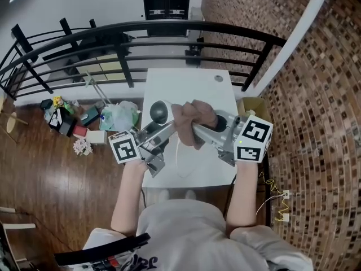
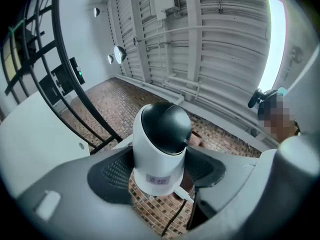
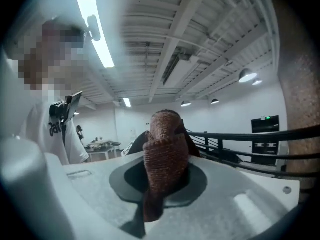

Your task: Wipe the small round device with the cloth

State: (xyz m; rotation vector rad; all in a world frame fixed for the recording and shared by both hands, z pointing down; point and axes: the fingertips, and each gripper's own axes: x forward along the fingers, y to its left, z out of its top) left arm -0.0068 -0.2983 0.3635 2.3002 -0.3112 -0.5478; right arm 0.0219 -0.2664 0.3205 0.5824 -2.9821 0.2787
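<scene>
Two hand-held grippers meet above the tabletop, and both of the task's things are already up off it. The left hand-held gripper pinches the device by its white base, one pad on each side. Its jaws stand wide because the body between them is wide. The dark dome tips toward 12 o'clock in that gripper's view, and a cable trails from the base toward 6 o'clock.

The right hand-held gripper is clamped on the cloth, a bunched brown wad that stands up between the pads with a tail hanging below them.

Seen from the head, the device is at the cloth's 9 o'clock, and the cloth laps against the dome's 3 o'clock side. They look to be touching, though the wad itself hides the exact contact. A small disc lies untouched at the tabletop's 1 o'clock corner, well apart from the work.

By my reading the setup is done: the device is lifted and steadied and the cloth is gripped and brought to it. The wipe itself seems to be at or near its start, on one flank of the dome. No smear or clean patch shows, so I cannot tell how much surface has been covered. What is likely left is the dome's front and far side, then the white body. The part under the left pads can be reached only if the hold changes. After that, both things go back down.
</scene>
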